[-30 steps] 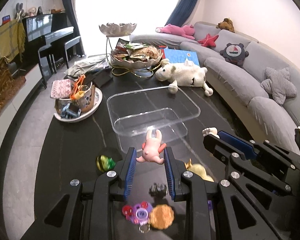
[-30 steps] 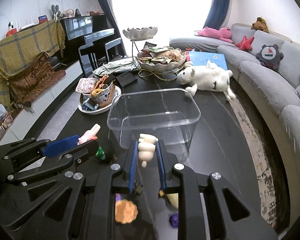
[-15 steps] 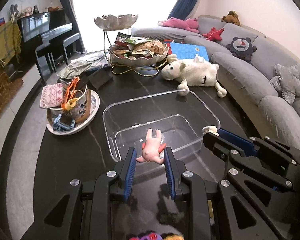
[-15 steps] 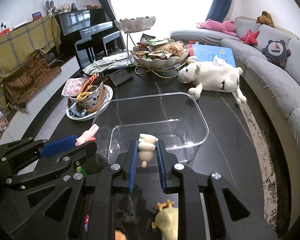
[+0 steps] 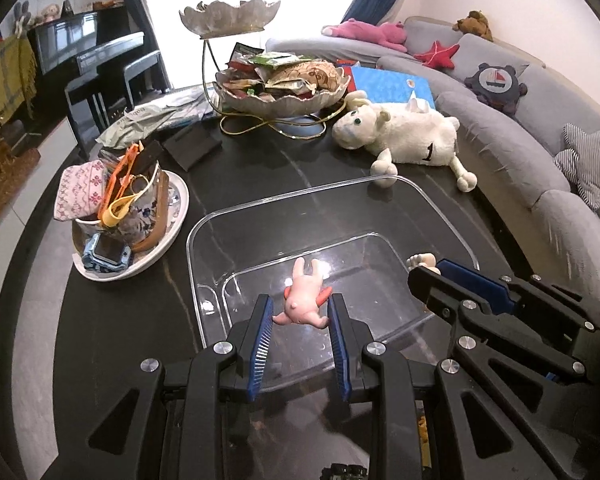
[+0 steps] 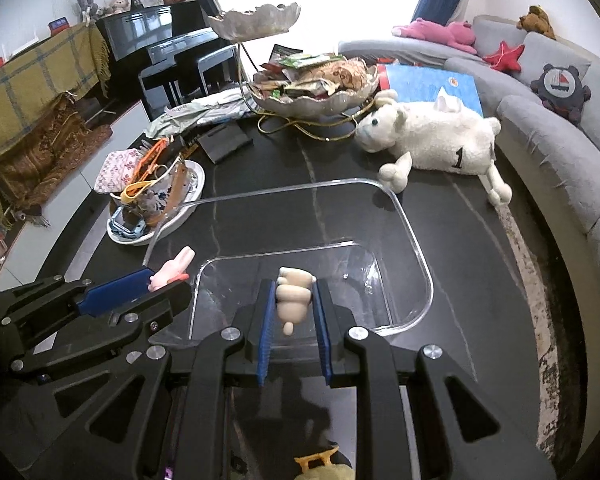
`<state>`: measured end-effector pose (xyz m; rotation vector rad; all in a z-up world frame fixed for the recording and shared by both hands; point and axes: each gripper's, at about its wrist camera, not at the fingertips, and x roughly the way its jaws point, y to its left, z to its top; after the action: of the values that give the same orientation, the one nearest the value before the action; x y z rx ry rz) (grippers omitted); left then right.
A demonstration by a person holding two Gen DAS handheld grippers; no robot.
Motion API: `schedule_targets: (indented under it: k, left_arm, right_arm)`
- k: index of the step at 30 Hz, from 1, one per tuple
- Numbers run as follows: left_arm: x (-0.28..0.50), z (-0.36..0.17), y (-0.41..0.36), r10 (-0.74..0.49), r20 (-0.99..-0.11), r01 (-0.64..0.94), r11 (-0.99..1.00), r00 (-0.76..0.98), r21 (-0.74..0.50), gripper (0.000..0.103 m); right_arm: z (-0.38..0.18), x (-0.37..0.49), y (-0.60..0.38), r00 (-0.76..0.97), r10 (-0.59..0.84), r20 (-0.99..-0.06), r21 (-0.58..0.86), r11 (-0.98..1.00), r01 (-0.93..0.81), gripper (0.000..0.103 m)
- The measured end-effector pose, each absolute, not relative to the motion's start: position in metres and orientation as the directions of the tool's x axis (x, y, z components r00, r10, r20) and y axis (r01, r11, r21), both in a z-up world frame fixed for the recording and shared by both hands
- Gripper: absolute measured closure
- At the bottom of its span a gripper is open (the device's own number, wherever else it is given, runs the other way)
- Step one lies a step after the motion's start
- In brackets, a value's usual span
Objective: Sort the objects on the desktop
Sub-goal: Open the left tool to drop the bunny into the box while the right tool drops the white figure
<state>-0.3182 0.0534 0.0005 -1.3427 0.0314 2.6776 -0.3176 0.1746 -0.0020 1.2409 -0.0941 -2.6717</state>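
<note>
Fingers [image 5: 265,320] clamp pink rabbit figurine [image 5: 302,299]; right fingers [image 6: 322,312] clamp cream figurine [image 6: 293,298].

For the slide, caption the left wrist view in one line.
Left claw holds a pink bunny figure over the clear plastic bin on the dark table.

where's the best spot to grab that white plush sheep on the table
Grip the white plush sheep across its torso, coming from above. It lies on its side on the table, and the broad, soft body should compress between the gripper pads; the thin legs would probably let it dangle.
</note>
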Motion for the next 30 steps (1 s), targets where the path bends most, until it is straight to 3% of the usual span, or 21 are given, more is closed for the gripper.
schedule_targets:
  k: [12, 30]
  left_arm:
    - [-0.33, -0.017, 0.053, 0.132, -0.846, -0.123, -0.989, -0.516, -0.079, 0.076]
    - [-0.272, 0.016, 0.042, 0.137, -0.798, -0.13, -0.989, -0.587, -0.074, 0.067]
  right_arm:
    - [-0.015, -0.326, 0.174, -0.603, -0.176, -0.778, 0.108, -0.983, 0.147, 0.085]
    - [0.015, -0.273, 0.17, -0.645, -0.196, -0.738, 0.114, -0.979, 0.166, 0.085]
